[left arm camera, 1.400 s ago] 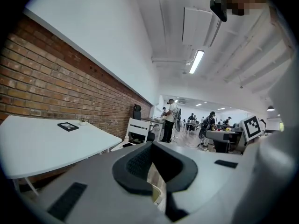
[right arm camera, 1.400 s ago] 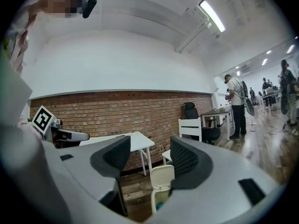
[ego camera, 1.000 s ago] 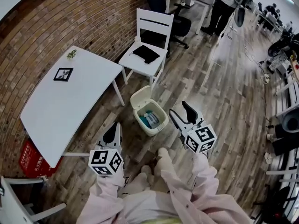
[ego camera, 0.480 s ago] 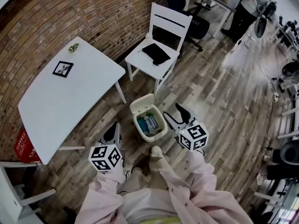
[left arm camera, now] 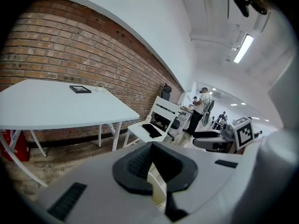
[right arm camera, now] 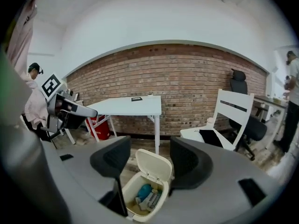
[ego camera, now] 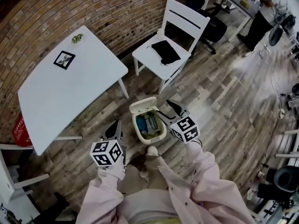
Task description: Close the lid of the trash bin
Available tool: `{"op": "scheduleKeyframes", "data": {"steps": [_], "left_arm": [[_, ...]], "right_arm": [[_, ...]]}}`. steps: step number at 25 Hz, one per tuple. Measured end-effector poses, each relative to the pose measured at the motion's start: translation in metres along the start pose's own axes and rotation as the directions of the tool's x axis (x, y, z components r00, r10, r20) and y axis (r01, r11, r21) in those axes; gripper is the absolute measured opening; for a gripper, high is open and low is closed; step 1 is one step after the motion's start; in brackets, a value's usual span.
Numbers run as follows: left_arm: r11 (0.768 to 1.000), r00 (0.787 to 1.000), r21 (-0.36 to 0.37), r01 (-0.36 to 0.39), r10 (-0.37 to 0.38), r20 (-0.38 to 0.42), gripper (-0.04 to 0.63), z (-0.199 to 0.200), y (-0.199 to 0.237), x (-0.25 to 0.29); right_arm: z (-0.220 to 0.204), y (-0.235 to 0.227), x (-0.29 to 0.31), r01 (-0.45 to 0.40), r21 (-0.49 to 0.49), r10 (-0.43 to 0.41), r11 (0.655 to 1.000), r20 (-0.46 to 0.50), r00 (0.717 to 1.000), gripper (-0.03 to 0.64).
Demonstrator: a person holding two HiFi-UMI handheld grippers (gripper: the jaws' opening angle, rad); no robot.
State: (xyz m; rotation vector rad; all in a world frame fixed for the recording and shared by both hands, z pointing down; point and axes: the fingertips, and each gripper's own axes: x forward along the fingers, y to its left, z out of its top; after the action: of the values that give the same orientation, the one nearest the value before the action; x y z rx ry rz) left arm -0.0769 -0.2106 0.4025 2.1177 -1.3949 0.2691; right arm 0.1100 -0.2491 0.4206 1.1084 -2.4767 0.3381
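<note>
A cream trash bin [ego camera: 156, 135] stands on the wooden floor just in front of my feet. Its lid [ego camera: 142, 105] is tipped up at the far side, and blue and white rubbish shows inside. My right gripper [ego camera: 166, 110] hovers open at the bin's right rim, touching nothing. In the right gripper view the bin [right arm camera: 132, 203] and its raised lid [right arm camera: 153, 167] sit between and below the spread jaws of the right gripper [right arm camera: 148, 160]. My left gripper [ego camera: 113, 129] hangs left of the bin, apart from it. In the left gripper view the left gripper [left arm camera: 152, 164] has its pads pressed together, empty.
A white table [ego camera: 65, 92] stands to the left against the brick wall, with a red box [ego camera: 18, 129] under it. A white chair [ego camera: 166, 55] holding a black item [ego camera: 164, 52] stands just behind the bin. A person [ego camera: 266, 13] stands at a desk far back right.
The bin has drawn closer below me. My right gripper has moved left to the bin's right rim. The lid stays up and the left gripper has hardly moved.
</note>
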Motion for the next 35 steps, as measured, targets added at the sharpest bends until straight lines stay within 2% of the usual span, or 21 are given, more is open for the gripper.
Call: {"op": "scheduleKeyframes", "data": {"steps": [4, 12, 18, 22, 30, 35], "left_arm": [[0.999, 0.999, -0.035, -0.040, 0.040, -0.007, -0.006, -0.009, 0.006, 0.018], [0.991, 0.995, -0.091, -0.099, 0.096, -0.033, -0.006, -0.031, 0.027, 0.053], [0.988, 0.991, -0.111, -0.110, 0.100, -0.090, -0.006, -0.060, 0.043, 0.074], [0.984, 0.987, -0.136, -0.114, 0.096, -0.128, -0.006, -0.082, 0.054, 0.087], [0.982, 0.982, -0.159, -0.106, 0.078, -0.174, -0.006, -0.114, 0.067, 0.107], [0.981, 0.981, -0.167, -0.095, 0.064, -0.186, -0.006, -0.127, 0.071, 0.112]], "right_arm": [[-0.018, -0.016, 0.026, -0.049, -0.085, 0.044, 0.995, -0.064, 0.997, 0.250], [-0.060, -0.034, 0.085, -0.176, -0.170, 0.142, 0.970, -0.196, 0.970, 0.250], [-0.083, -0.039, 0.121, -0.196, -0.252, 0.132, 0.948, -0.249, 0.959, 0.250], [-0.105, -0.039, 0.141, -0.239, -0.295, 0.135, 0.925, -0.333, 0.933, 0.250], [-0.137, -0.039, 0.163, -0.328, -0.331, 0.165, 0.885, -0.435, 0.885, 0.250], [-0.147, -0.035, 0.169, -0.356, -0.369, 0.164, 0.859, -0.460, 0.873, 0.250]]}}
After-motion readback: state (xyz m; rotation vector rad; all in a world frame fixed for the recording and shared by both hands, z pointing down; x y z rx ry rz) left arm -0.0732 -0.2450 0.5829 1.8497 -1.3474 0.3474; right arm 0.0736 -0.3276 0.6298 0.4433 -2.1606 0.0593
